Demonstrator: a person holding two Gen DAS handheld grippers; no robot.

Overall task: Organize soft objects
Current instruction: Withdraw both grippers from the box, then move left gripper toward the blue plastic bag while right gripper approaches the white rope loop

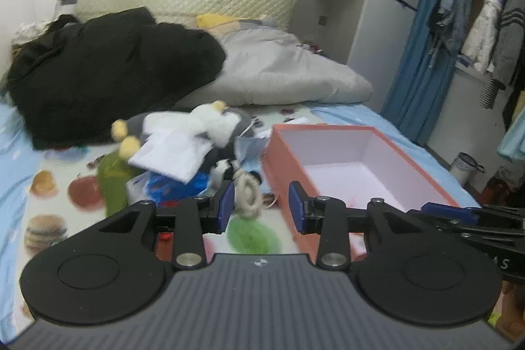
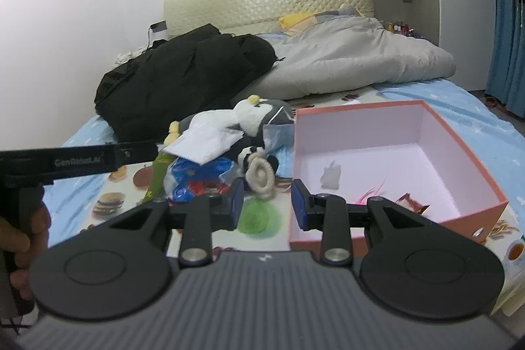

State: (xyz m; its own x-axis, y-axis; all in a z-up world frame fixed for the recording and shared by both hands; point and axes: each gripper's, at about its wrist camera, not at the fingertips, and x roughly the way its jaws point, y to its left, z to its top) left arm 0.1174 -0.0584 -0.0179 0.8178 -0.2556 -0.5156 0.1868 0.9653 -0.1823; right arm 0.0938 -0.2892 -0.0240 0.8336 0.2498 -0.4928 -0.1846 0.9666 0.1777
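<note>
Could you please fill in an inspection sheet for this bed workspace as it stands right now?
Surface: bed sheet with food prints, blue edges.
Job's things: pile of plush toys, white cloth and wool ring left of the open pink box, which holds only scraps.
Clutter: black coat, grey duvet, blue plastic bag.
Grippers: left gripper and right gripper, jaws apart, nothing between them.
Cables: dark cable by the headboard.
Surroundings: hanging clothes, blue curtain.
</note>
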